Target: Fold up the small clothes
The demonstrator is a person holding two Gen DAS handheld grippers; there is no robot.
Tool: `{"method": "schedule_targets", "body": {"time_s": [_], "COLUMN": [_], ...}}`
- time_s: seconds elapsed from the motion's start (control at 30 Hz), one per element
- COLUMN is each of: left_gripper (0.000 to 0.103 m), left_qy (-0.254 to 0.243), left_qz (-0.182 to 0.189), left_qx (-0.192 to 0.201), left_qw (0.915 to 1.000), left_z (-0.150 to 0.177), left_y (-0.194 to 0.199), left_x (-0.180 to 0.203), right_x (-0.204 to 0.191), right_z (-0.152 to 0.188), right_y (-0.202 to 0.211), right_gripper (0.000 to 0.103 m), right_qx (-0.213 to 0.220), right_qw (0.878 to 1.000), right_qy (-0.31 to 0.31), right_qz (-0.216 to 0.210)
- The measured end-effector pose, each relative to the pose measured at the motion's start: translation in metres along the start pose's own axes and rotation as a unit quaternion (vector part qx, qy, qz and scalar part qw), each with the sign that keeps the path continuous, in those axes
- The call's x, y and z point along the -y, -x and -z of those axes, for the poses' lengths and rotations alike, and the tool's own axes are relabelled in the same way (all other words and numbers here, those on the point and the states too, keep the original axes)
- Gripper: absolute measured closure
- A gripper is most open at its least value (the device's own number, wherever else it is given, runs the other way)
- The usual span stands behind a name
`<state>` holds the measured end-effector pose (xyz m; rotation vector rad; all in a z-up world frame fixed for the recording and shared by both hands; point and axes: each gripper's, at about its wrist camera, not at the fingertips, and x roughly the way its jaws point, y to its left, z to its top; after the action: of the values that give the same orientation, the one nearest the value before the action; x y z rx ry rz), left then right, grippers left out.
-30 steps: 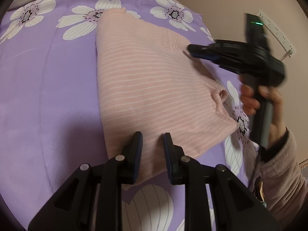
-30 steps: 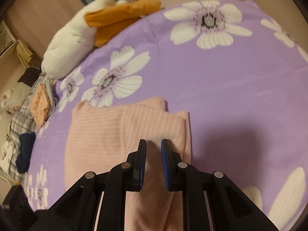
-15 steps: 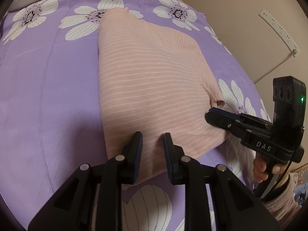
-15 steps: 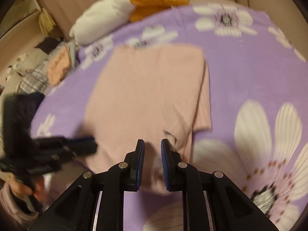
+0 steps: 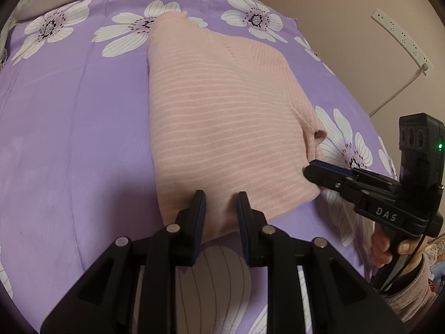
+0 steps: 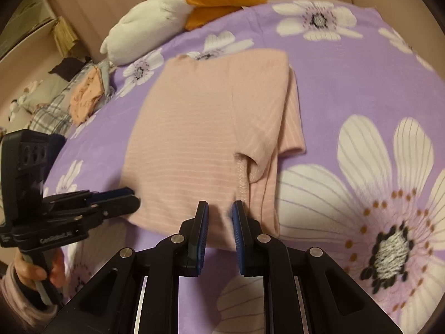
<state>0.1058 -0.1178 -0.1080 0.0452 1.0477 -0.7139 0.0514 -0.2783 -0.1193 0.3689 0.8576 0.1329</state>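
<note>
Both wrist views, same instant.

Garment: pink striped top [image 5: 222,128], partly folded, lies flat on the purple flowered bedspread [image 5: 69,139]. Thin white stripes run across it. One short sleeve [image 6: 292,128] is folded in along the edge to the right of the right gripper's line of sight; a small loop of fabric [image 5: 319,135] sticks up at that side in the left view.

Left gripper [image 5: 219,203]: fingers set at the near hem of the top, tips over the fabric. Jaws narrowly parted, a clear gap between the pads, pink cloth visible through the gap. No fabric is seen pinched or lifted; whether the tips touch the cloth cannot be told.

Right gripper [image 6: 219,211]: at the same near hem, further toward the sleeve side. Jaws narrowly parted, gap visible, nothing clamped between the pads. From the left view it appears side-on [image 5: 314,171], tip just beside the corner of the top, so the gap cannot be read there.

Each gripper is in the other's view: the left one [image 6: 133,200] appears at the left of the right view, tip at the hem corner, held by a hand [image 6: 33,272] in a pale pink sleeve.

Beyond the top, far from both grippers: a white plush toy [image 6: 155,36] with orange parts, and a pile of clothes [image 6: 80,100] off the bedspread's left edge.

A white power strip [image 5: 400,39] is on the wall, right of the left gripper.
</note>
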Motion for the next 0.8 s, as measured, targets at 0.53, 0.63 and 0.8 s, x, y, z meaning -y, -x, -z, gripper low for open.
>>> {"method": "schedule_targets", "body": {"time_s": [0.53,0.63,0.8], "left_gripper": [0.017,0.017,0.017], "left_qy": [0.044,0.062,0.107], "left_qz": [0.000,0.000,0.040], "left_qx": [0.037,0.033,0.031], "left_qw": [0.9983,0.9976,0.9929], "left_z": [0.013,0.012,0.003], "left_y": [0.033,0.031,0.024], "left_x": [-0.010,-0.022,-0.037], "right_x": [0.017,0.028,0.046], "right_z": [0.015,0.014,0.010], "right_y": [0.031,0.031,0.028], "right_gripper": [0.078,0.061,0.052], "right_qx": [0.035,0.031,0.028], "right_qw": [0.995,0.991,0.979], "right_qy": [-0.079,-0.113,-0.178], "right_qz": [-0.054,-0.061,-0.094]}}
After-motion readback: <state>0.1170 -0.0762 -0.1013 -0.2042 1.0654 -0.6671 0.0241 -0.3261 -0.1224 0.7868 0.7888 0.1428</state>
